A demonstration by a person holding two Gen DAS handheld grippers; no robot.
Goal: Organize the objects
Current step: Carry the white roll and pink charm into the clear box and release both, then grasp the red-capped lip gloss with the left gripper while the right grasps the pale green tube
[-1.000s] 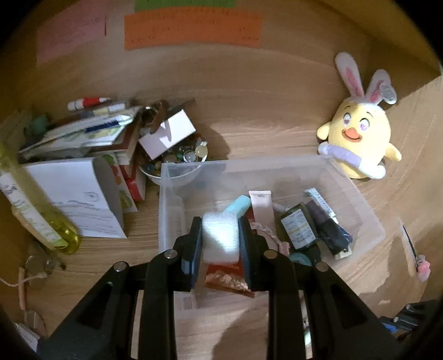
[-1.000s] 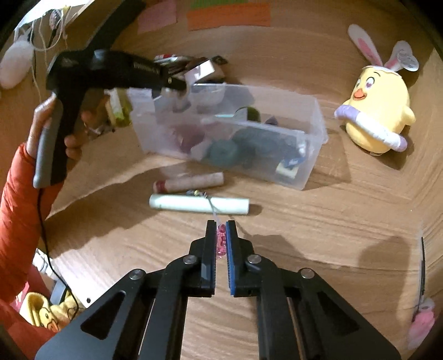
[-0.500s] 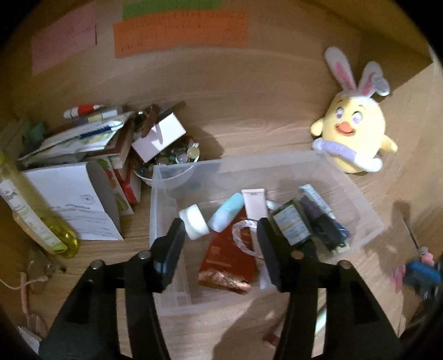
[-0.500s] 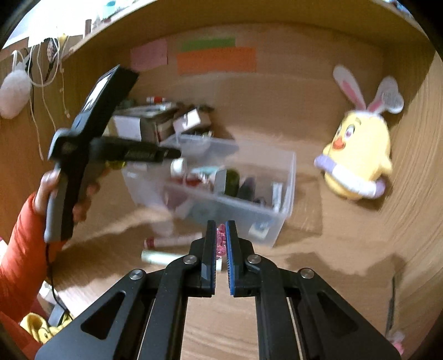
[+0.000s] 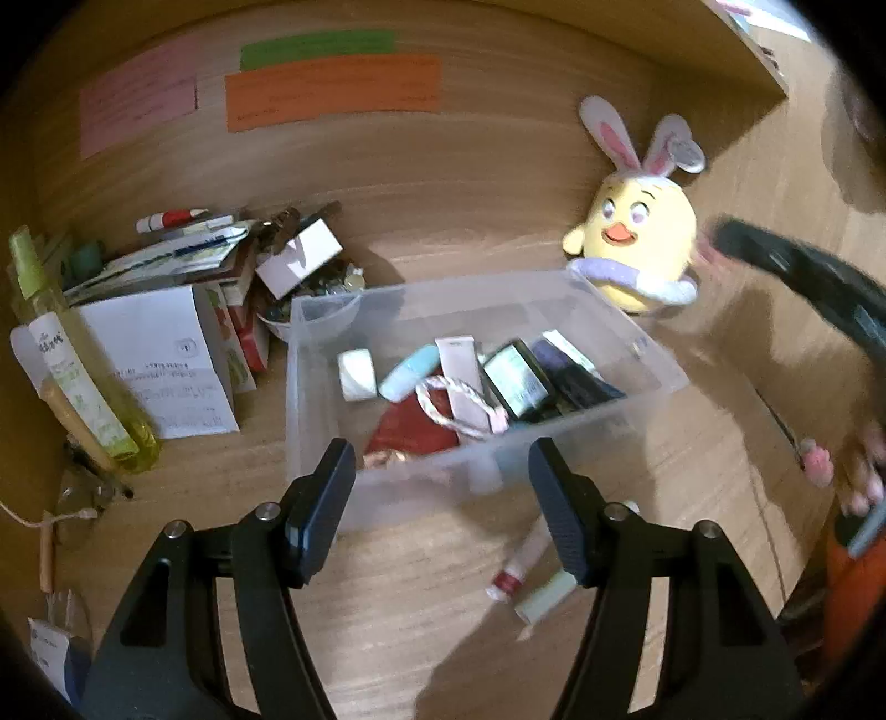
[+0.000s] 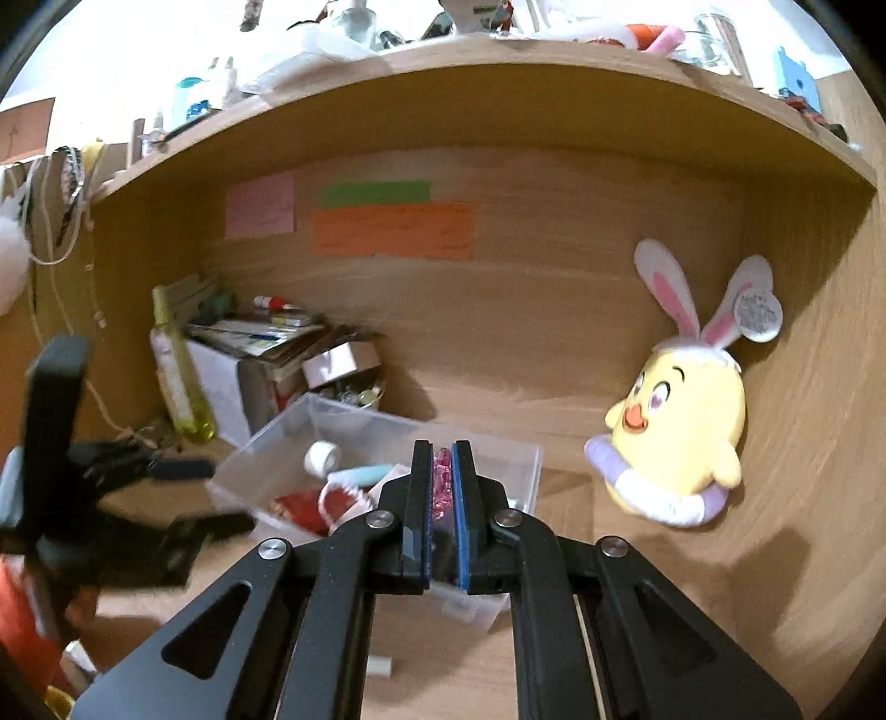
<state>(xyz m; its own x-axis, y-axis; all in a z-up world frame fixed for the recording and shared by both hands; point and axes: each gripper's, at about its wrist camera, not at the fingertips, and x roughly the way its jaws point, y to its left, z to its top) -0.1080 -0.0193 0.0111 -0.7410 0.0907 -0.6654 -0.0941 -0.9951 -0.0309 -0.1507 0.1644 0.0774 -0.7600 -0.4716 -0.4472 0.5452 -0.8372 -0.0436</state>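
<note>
Two grippers | left gripper (image 5: 440,507): jaws just opening, empty, clear plastic bin (image 5: 653,382) ahead | right gripper (image 6: 442,512): jaws clamped on pink glittery trinket (image 6: 441,483) | labels unreadable

A home desk nook: plush chick (image 5: 637,249), sticky notes (image 5: 332,91), cluttered shelf (image 6: 498,50) above.

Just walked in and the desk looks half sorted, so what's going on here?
A person is tidying small things into a clear bin with two handheld grippers. The left gripper has just been opening and has nothing between its jaws; a white roll lies in the bin. The right gripper is shut on a small pink item, held up near the bin. Two tubes lie on the desk in front of the bin.
</note>
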